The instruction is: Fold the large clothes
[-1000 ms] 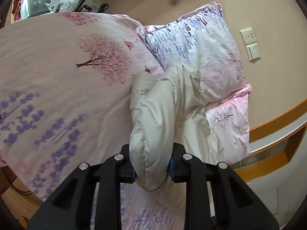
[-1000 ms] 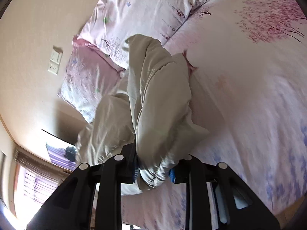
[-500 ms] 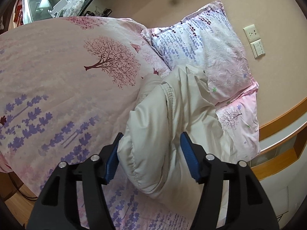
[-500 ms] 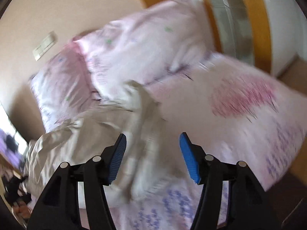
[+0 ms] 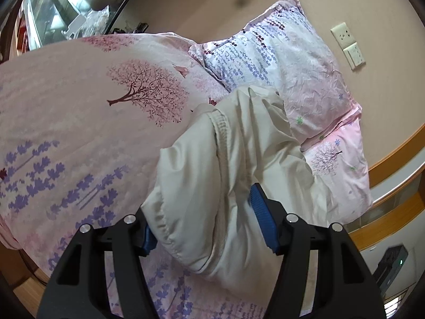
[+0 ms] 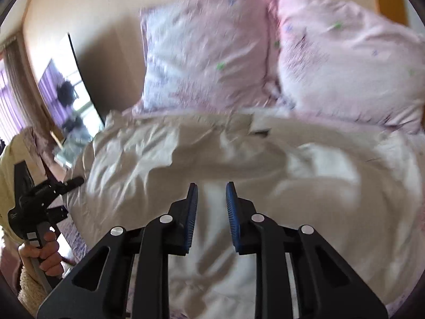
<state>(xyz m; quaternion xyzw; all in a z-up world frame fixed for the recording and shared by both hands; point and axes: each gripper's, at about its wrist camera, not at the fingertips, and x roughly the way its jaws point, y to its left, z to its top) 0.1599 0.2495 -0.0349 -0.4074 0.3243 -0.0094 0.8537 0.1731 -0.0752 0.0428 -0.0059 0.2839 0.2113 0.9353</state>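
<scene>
The cream jacket (image 5: 228,164) lies bunched on the near right part of the bed (image 5: 66,122), its far end against two pillows (image 5: 287,61) at the wall. To the left the floral cover is wide and bare out to the bed's edge. The left gripper (image 5: 204,220) stands with jaws apart, a padded fold between them but not pinched. The right gripper (image 6: 211,207), above the spread cloth (image 6: 239,159), has just been closing; its fingers are narrowly parted with nothing between them.
</scene>
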